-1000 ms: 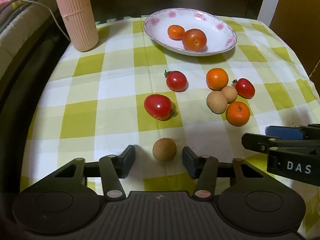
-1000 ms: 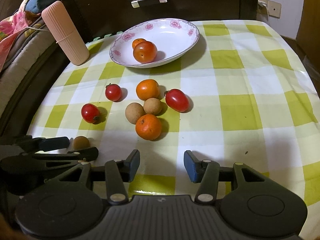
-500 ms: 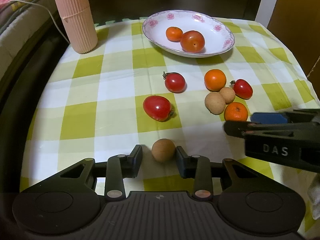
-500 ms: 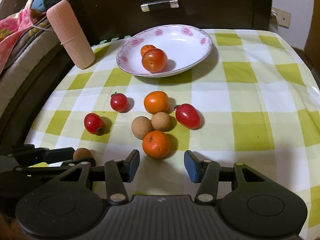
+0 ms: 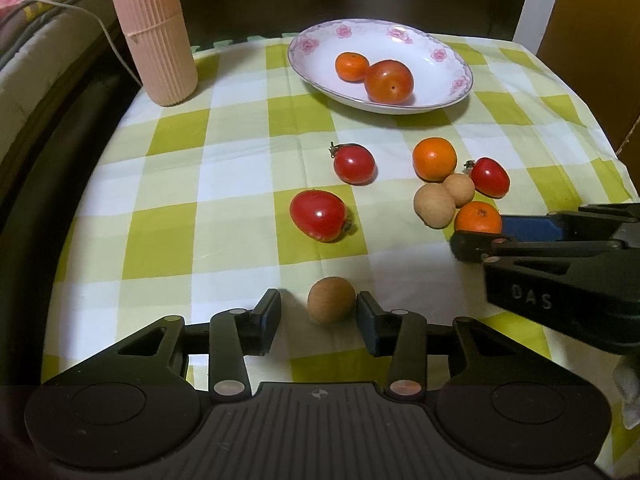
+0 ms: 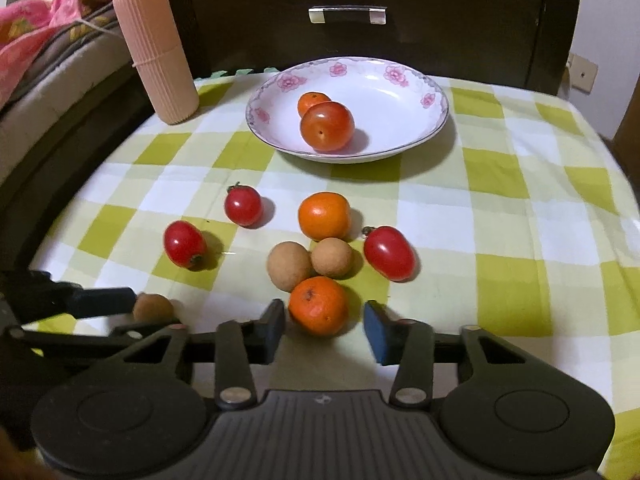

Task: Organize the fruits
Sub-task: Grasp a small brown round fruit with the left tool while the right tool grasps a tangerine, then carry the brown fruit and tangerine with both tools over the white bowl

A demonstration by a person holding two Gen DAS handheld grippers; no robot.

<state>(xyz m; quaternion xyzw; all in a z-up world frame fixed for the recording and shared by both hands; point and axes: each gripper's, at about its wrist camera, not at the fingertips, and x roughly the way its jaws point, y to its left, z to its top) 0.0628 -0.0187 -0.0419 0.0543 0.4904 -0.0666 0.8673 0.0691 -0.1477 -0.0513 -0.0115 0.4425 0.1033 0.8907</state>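
Note:
On the checked cloth, a brown longan (image 5: 331, 300) lies between the pads of my left gripper (image 5: 318, 305). Its jaws are opening, with a gap at the left pad. An orange (image 6: 318, 306) sits between the pads of my right gripper (image 6: 325, 312). Those jaws are closing, with a gap still showing at the right pad. Two more longans (image 6: 289, 266), another orange (image 6: 324, 216) and three red tomatoes (image 6: 185, 244) lie loose nearby. The flowered plate (image 6: 392, 112) at the back holds a small orange (image 6: 314, 101) and a tomato (image 6: 327, 126).
A pink ribbed cylinder (image 5: 154, 36) stands at the back left corner. Behind the table is a dark cabinet with a metal handle (image 6: 347, 14). Bedding (image 6: 36, 40) lies off the left edge. The cloth drops away at the right edge (image 5: 616, 152).
The right gripper moved forward until the near orange lay between its jaws, and the jaws narrowed. The left jaws narrowed around the longan, then widened a little.

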